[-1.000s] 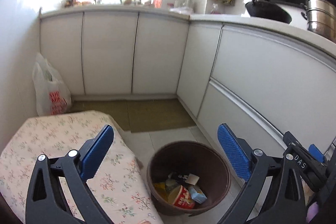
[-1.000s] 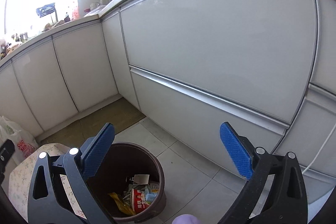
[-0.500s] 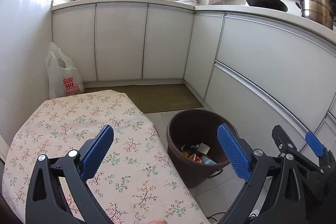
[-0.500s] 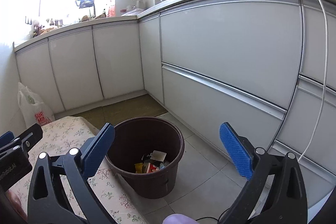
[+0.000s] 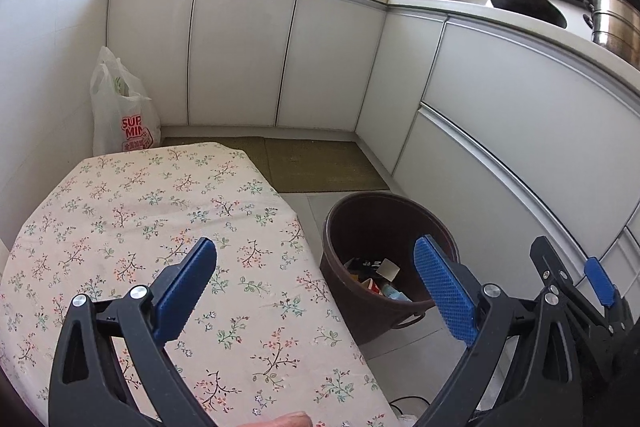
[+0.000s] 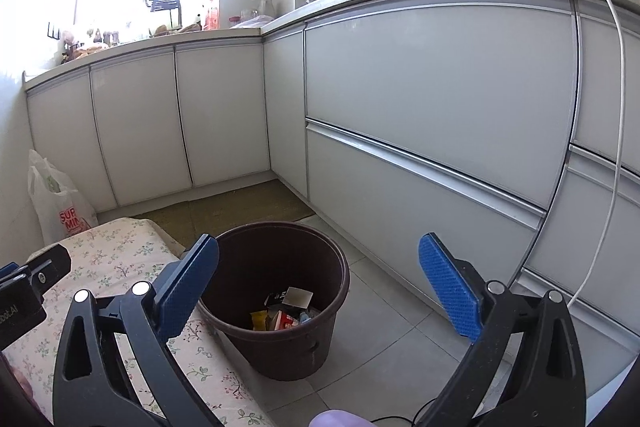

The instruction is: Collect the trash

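My left tongs (image 5: 316, 275) hang spread and empty above the floral-cloth worktop (image 5: 132, 211), tilted down across its near edge. I see nothing loose on the cloth, so my likeliest mistake is closing on the fabric itself and dragging it off. The brown bin (image 6: 276, 291) stands on the floor just beside the worktop, with wrappers and a small carton (image 6: 286, 319) already lying at its bottom. My right tongs (image 6: 320, 287) are spread and empty too, aimed at the bin's mouth. Swinging low here could knock the rim and tip the bin. A white cable (image 6: 616, 131) dangles at far right, easy to snag.
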The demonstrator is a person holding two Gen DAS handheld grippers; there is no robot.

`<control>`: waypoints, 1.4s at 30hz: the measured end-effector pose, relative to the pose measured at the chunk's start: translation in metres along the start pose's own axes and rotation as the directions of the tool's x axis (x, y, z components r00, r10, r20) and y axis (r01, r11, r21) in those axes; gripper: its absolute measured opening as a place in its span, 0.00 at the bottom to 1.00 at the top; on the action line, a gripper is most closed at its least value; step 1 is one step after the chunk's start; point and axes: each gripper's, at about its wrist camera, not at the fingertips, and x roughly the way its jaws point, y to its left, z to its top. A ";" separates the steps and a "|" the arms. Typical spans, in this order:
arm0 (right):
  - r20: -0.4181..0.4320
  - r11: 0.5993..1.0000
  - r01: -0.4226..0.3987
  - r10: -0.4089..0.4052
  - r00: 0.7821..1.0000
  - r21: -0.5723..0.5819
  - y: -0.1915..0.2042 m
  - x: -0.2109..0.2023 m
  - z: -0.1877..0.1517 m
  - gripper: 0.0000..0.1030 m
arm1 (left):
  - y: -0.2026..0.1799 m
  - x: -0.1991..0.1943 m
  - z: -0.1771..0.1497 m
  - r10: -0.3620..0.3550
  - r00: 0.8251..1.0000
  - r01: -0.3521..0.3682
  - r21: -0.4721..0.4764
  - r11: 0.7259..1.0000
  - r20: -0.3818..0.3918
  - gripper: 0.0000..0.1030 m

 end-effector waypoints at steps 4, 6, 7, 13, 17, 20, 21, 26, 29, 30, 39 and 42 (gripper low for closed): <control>-0.013 1.000 -0.010 0.010 1.000 -0.010 0.002 0.002 -0.001 0.93 | 0.001 0.003 -0.001 -0.002 1.000 0.002 -0.015 1.000 -0.016 0.93; -0.011 1.000 -0.016 0.016 1.000 -0.015 0.003 0.001 -0.001 0.93 | 0.001 0.003 -0.001 -0.002 1.000 0.001 -0.015 1.000 -0.019 0.93; -0.009 1.000 -0.017 0.017 1.000 -0.017 0.004 0.001 -0.002 0.93 | 0.001 0.004 -0.001 -0.004 1.000 0.004 -0.016 1.000 -0.022 0.93; -0.008 0.999 -0.019 0.019 1.000 -0.028 0.006 -0.001 -0.002 0.93 | 0.003 0.005 -0.001 -0.005 1.000 0.005 -0.022 1.000 -0.030 0.93; -0.014 0.999 -0.021 0.020 1.000 -0.029 0.006 0.000 -0.003 0.93 | 0.003 0.005 -0.002 -0.002 1.000 0.001 -0.019 1.000 -0.030 0.93; -0.018 0.999 -0.020 0.020 1.000 -0.031 0.006 0.000 -0.003 0.93 | 0.002 0.005 -0.002 -0.002 1.000 0.001 -0.016 1.000 -0.031 0.93; -0.017 0.999 -0.020 0.020 1.000 -0.031 0.006 0.000 -0.003 0.93 | 0.003 0.005 -0.002 -0.002 0.999 0.001 -0.017 1.000 -0.032 0.93; -0.017 0.999 -0.023 0.023 1.000 -0.035 0.007 0.001 -0.004 0.93 | 0.003 0.007 -0.002 0.000 0.999 -0.001 -0.017 1.000 -0.041 0.93; -0.019 0.999 -0.025 0.024 1.000 -0.035 0.007 0.001 -0.004 0.93 | 0.002 0.009 -0.003 0.001 0.999 -0.001 -0.014 1.000 -0.046 0.93; -0.019 0.999 -0.024 0.023 1.000 -0.035 0.007 0.001 -0.004 0.93 | 0.002 0.009 -0.002 0.001 0.999 -0.001 -0.013 1.000 -0.047 0.93; -0.022 0.999 -0.023 0.022 1.000 -0.034 0.006 0.001 -0.004 0.93 | 0.000 0.010 -0.003 -0.014 0.999 0.014 -0.003 1.000 -0.046 0.92; -0.023 0.999 -0.023 0.023 0.999 -0.033 0.006 0.002 -0.004 0.93 | -0.003 0.010 -0.005 -0.013 0.999 0.014 0.018 1.000 -0.038 0.87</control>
